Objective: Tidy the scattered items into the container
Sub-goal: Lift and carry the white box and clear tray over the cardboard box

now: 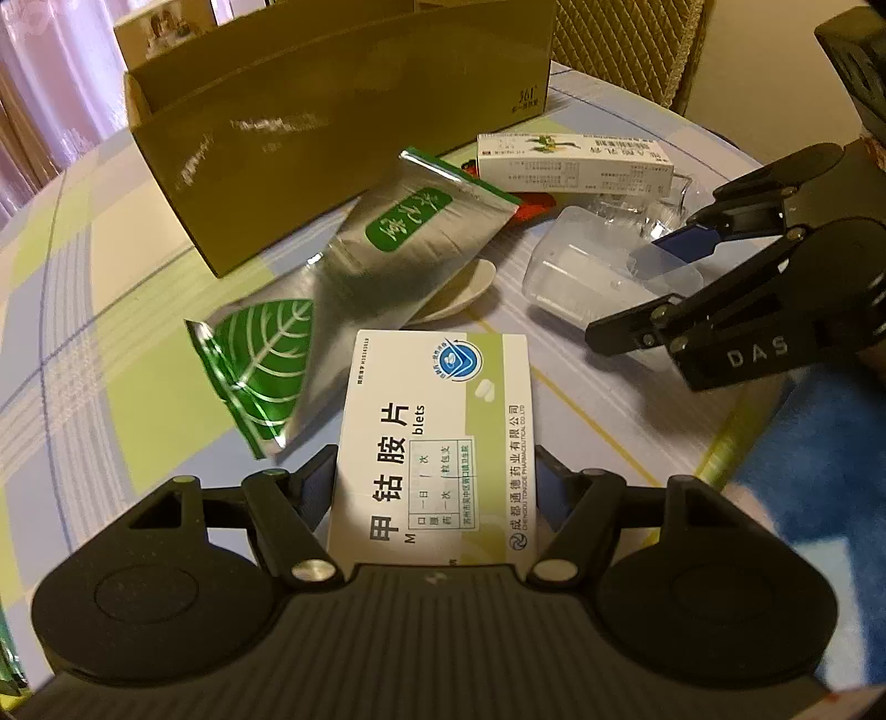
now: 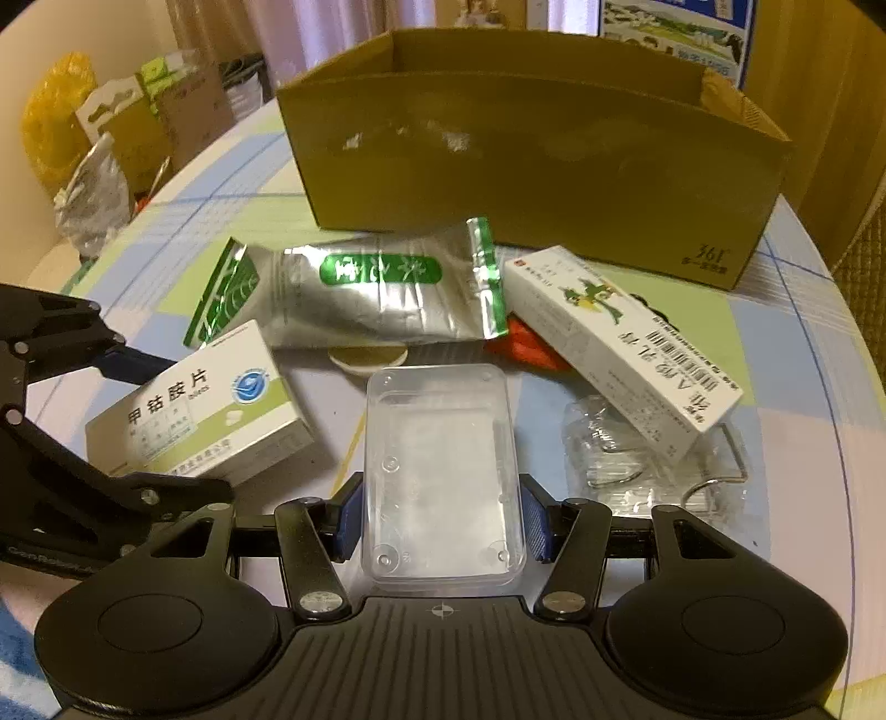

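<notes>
your left gripper (image 1: 437, 487) is pinching the white tablet box (image 1: 437, 437), blue pads on both long sides. your right gripper (image 2: 440, 523) is clamped on the clear plastic case (image 2: 440, 476) the same way. the open cardboard box (image 2: 531, 166) sits behind the pile (silver tea pouch (image 2: 382, 293) and long white medicine box (image 2: 626, 343) lying in front of it) on the checked tablecloth (image 1: 111, 343).

Tablecloth (image 2: 232, 183): checked, pale blue, green and cream, covering round table.
Chair (image 1: 626, 50): quilted tan back, at 1 o'clock, left view.
Curtain (image 1: 39, 94): pinkish, at 10 o'clock.
Cartons (image 2: 166, 111), yellow bag (image 2: 52, 116), grey bag (image 2: 91, 194): clustered at 10 o'clock, right view, beyond table edge.
</notes>
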A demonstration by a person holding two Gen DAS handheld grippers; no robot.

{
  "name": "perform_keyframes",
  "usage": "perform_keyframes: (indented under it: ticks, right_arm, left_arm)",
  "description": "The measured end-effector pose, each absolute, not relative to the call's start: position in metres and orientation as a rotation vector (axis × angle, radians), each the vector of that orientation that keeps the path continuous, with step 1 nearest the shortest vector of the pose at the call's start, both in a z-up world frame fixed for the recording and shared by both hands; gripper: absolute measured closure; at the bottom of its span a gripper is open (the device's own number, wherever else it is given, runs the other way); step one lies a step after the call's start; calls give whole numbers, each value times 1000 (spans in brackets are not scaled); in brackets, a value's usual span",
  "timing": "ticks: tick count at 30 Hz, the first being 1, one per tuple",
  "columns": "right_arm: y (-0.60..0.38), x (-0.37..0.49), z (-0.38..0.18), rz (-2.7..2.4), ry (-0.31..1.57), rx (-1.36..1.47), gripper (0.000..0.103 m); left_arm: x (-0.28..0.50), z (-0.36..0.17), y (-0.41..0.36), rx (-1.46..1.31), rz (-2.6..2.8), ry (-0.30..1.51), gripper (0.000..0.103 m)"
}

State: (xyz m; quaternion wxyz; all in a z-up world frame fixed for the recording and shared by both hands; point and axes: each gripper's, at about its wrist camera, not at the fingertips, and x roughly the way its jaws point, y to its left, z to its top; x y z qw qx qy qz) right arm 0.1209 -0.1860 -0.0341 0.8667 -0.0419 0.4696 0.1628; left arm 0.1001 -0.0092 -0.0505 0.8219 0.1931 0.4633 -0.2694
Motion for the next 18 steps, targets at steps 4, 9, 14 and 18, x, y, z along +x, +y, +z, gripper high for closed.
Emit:
perform_keyframes:
  ticks: [4, 9, 14, 18]
  right_arm:
    - [-192, 118, -27, 329, 968, -51, 50]
    - [-198, 113, -19, 317, 963, -6, 50]
    - [-208, 103, -3, 301, 946, 35, 50]
    - [-216, 95, 10, 291, 931, 52, 50]
  left_arm:
    - [96, -39, -4, 404, -551, 973, 36]
    - [94, -23, 1, 357, -494, 965, 36]
    - [91, -4, 5, 254, -432, 958, 36]
    - [87, 9, 2, 177, -385, 949, 36]
